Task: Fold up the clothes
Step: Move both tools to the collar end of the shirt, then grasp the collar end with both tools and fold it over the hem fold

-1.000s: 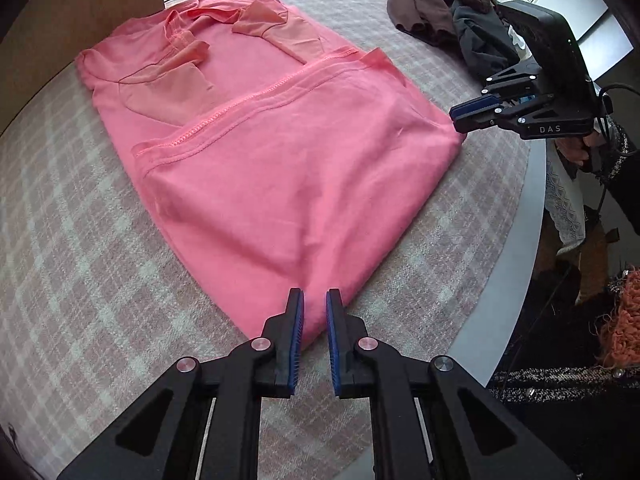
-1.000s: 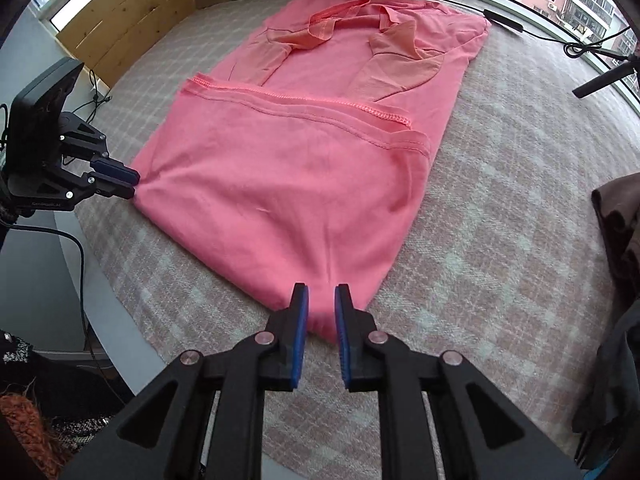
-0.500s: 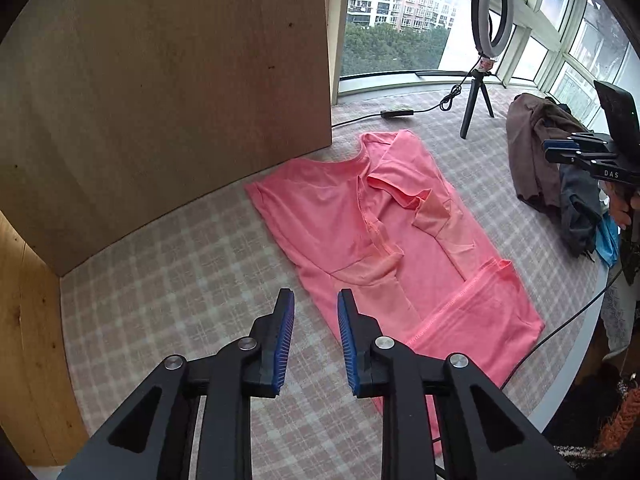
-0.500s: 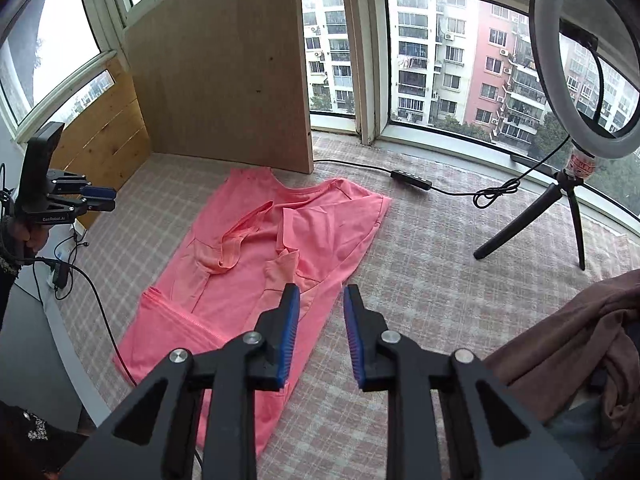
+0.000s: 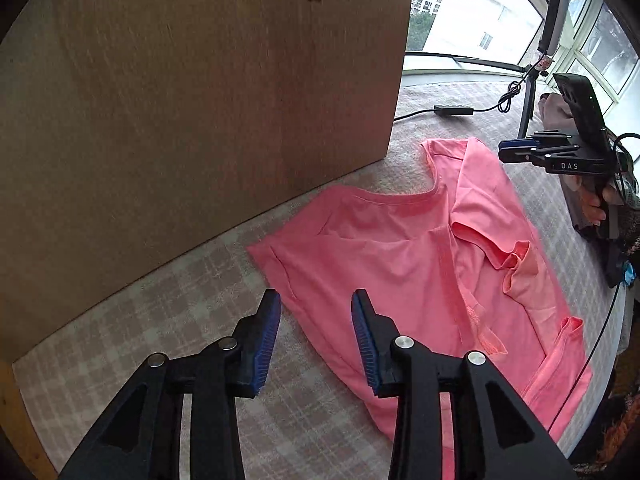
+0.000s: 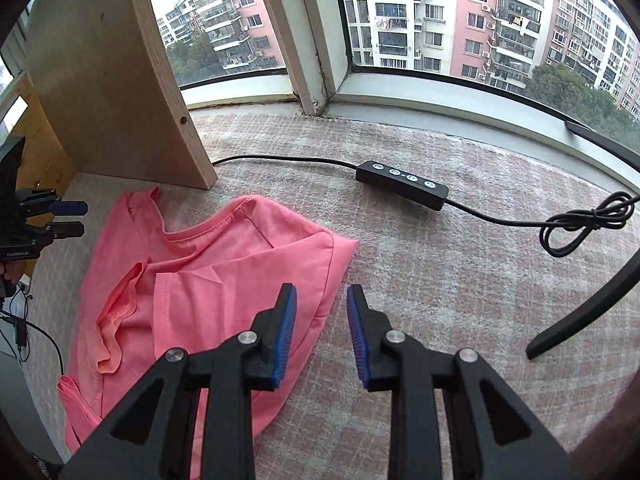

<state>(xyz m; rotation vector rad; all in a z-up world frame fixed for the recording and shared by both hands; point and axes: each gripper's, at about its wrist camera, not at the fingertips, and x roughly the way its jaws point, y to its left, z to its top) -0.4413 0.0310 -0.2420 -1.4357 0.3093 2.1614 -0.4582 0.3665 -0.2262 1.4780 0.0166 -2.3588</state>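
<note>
Left gripper (image 5: 316, 316), jaws opening with nothing clamped, hovers over the shirt's (image 5: 400, 264) near shoulder edge. Right gripper (image 6: 321, 320), jaws apart and empty, hangs above the opposite shoulder. The pink shirt lies partly folded on the checked cloth (image 6: 440, 280), below a wooden board (image 5: 200, 100) and the window (image 6: 440, 20).

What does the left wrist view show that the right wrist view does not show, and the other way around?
Only the left wrist view shows the tripod by the window and the right gripper, seen from the side over the far shoulder of the shirt.

Only the right wrist view shows the apartment buildings clearly, the buttons on the black remote, and the left gripper at the picture's left edge.

Both show the pink shirt flat on the checked cloth, the wooden board, the cable, and empty jaws; the left gripper's are opening.
</note>
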